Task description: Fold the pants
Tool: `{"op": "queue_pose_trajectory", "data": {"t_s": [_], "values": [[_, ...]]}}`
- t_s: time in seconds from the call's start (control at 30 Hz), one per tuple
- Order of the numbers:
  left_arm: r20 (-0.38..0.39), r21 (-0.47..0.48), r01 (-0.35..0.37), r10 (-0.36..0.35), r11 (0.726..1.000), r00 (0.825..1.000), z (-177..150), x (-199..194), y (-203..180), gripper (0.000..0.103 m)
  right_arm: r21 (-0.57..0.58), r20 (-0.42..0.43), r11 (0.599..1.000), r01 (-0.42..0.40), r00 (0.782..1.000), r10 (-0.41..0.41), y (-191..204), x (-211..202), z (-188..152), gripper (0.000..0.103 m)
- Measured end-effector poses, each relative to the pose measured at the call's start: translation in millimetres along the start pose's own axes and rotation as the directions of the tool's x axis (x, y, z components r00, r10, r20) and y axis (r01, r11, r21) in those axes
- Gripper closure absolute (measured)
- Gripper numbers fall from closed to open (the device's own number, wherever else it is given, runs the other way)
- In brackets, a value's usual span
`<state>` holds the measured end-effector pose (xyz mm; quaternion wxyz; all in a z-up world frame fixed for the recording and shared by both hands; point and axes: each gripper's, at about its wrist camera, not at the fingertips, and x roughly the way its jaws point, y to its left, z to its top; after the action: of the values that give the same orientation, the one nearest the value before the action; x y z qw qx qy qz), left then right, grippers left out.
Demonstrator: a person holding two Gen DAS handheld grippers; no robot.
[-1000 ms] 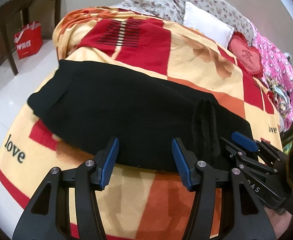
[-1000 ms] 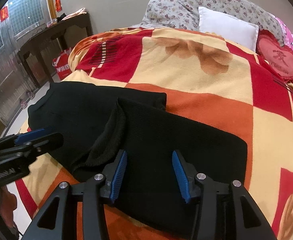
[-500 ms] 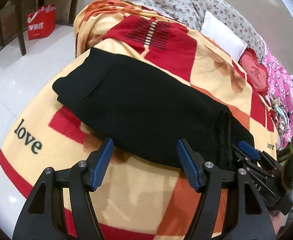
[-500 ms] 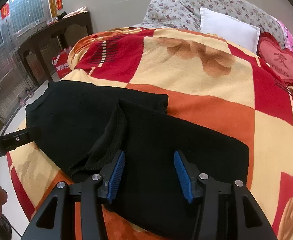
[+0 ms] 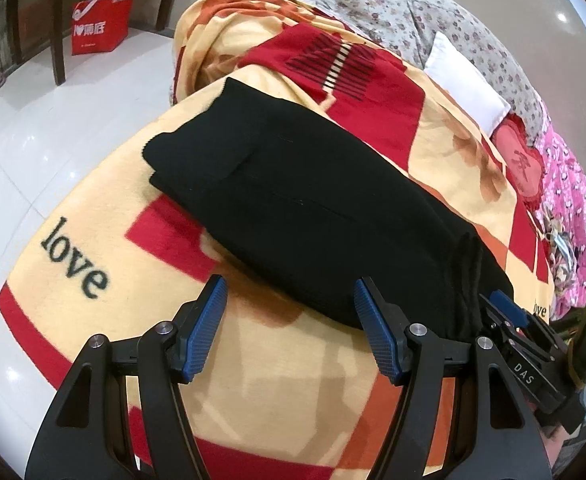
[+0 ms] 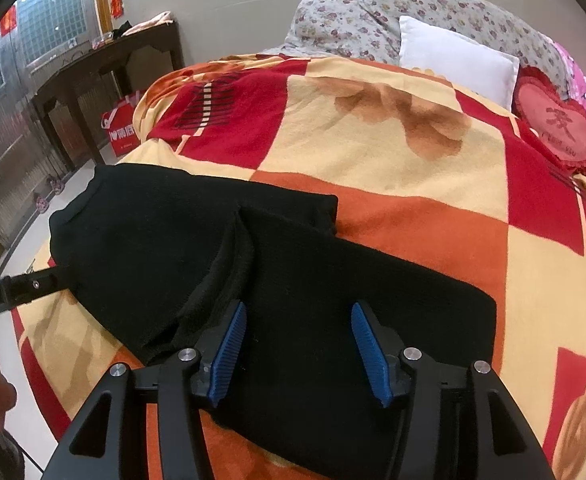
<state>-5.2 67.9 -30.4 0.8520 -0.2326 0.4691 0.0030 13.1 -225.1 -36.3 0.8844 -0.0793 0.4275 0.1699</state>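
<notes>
While folded: black knit pants lie lengthwise across checked red-yellow fleece blanket.
Left gripper: released, empty.
Right gripper: released, above pants.

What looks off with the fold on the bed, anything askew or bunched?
The black pants are folded over unevenly: a bunched ridge of fabric runs across the middle, and the layer beneath sticks out at the far corner instead of lining up. Otherwise they lie flat on the blanket; no damage visible.
</notes>
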Motion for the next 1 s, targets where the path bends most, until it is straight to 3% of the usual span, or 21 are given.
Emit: {"op": "queue_pose_trajectory", "data": {"t_s": [0.5, 0.63, 0.83, 0.87, 1.0], "values": [[0.015, -0.056, 0.023, -0.023, 0.998, 1.000, 1, -9, 17, 0.037, -0.041, 0.045, 0.999, -0.004, 0.999, 0.006, 17, -12, 18, 0.050], [0.024, -0.119, 0.038, -0.035, 0.992, 0.999, 2, -11, 29, 0.037, -0.081, 0.068, 0.993, -0.088, 0.993, 0.094, 32, -10, 32, 0.050], [0.056, -0.199, 0.026, -0.015, 0.980, 0.998, 6, -12, 43, 0.037, -0.202, 0.056, 0.946, -0.252, 0.962, 0.268, 73, 11, 71, 0.050], [0.059, -0.210, 0.025, -0.013, 0.977, 0.998, 7, -11, 44, 0.032, -0.223, 0.044, 0.934, -0.278, 0.955, 0.294, 82, 18, 80, 0.050], [0.070, -0.221, 0.031, -0.016, 0.975, 0.997, 14, -5, 43, 0.028, -0.314, -0.005, 0.900, -0.303, 0.948, 0.318, 117, 47, 110, 0.048]]}}
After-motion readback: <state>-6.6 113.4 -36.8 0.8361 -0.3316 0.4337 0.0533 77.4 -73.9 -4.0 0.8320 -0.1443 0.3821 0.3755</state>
